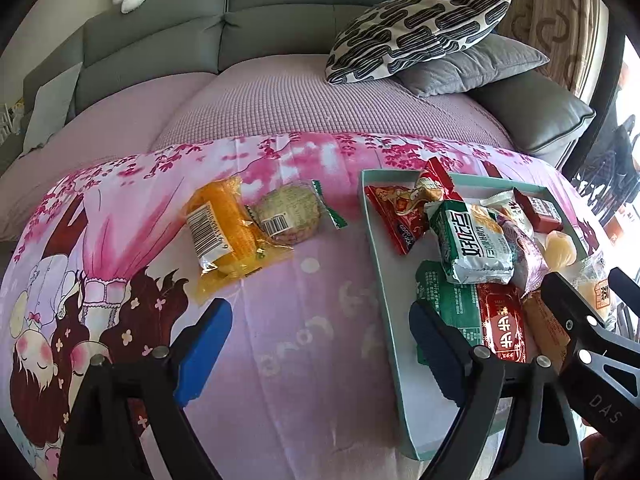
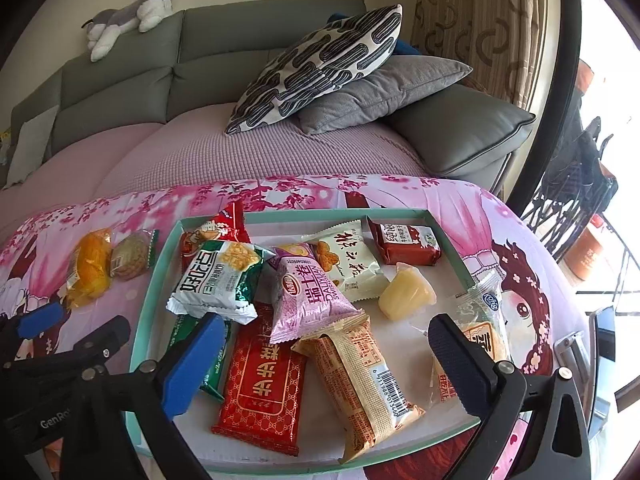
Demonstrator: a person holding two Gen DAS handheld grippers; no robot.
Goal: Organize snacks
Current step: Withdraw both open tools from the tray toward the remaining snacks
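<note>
While both tongs angle downward over the pink cloth [image 1: 304, 280], each stands wide apart and holds nothing. Left gripper [image 1: 320, 344]: orange packet [image 1: 224, 228] and round cake [image 1: 288, 214] lie ahead, beyond its left finger. Right gripper [image 2: 324, 356]: red packet [image 2: 262, 380] and beige packet [image 2: 360, 380] lie between its fingers, inside the teal tray [image 2: 160, 256].

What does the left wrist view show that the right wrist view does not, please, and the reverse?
Only the left wrist view shows the barcodes on the yellow packet and the round cake, plus the cartoon girl with shut eyes on the cloth. Only the right wrist view shows the whole tray floor, with the white packet unobstructed. Both show the tray, green-and-white packet, jelly cup and both open hand-held grippers.
</note>
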